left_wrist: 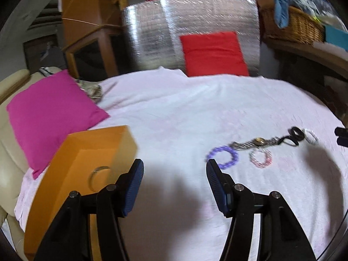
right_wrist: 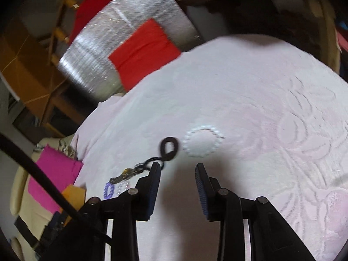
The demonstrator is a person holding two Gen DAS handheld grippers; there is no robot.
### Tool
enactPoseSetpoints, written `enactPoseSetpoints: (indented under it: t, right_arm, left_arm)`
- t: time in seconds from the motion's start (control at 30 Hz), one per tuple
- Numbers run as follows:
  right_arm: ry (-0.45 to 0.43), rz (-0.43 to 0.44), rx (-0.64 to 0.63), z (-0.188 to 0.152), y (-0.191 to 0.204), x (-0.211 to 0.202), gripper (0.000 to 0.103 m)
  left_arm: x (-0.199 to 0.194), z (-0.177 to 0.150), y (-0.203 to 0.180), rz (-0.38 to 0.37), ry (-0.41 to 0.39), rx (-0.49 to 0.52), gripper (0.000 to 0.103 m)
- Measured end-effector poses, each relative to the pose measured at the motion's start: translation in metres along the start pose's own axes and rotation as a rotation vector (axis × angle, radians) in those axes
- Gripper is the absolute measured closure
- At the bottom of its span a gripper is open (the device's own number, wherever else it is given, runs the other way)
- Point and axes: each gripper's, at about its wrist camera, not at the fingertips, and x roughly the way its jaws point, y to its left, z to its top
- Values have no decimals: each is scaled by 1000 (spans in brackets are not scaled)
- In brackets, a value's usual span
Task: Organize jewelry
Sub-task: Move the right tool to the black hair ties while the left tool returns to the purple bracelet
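An open orange box (left_wrist: 87, 163) sits on the white bedspread (left_wrist: 174, 113) at the left, with a metal bangle (left_wrist: 99, 175) inside. To the right lie a purple bead bracelet (left_wrist: 223, 156), a pink bead bracelet (left_wrist: 261, 157), a watch (left_wrist: 258, 141), a black chain (left_wrist: 291, 137) and a white pearl bracelet (left_wrist: 311, 136). My left gripper (left_wrist: 175, 187) is open and empty, between the box and the purple bracelet. My right gripper (right_wrist: 178, 184) is open and empty just short of the pearl bracelet (right_wrist: 203, 140) and black chain (right_wrist: 168, 148).
A magenta pillow (left_wrist: 52, 113) lies at the bed's left edge and a red pillow (left_wrist: 214, 54) leans on a silver foil panel (left_wrist: 152, 37) at the back. A wicker basket (left_wrist: 293, 26) stands at the back right. A cream armchair (left_wrist: 8, 130) is at the left.
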Motion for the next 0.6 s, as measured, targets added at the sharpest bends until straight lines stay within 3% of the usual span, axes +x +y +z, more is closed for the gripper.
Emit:
enactPoseSetpoints:
  t: [0.23, 0.6]
  right_arm:
    - [28, -6, 85, 13, -28, 11, 67]
    - [74, 19, 83, 12, -22, 33, 67]
  left_arm:
    - [23, 1, -39, -65, 58, 64, 42]
    - [48, 6, -52, -134, 107, 31, 42]
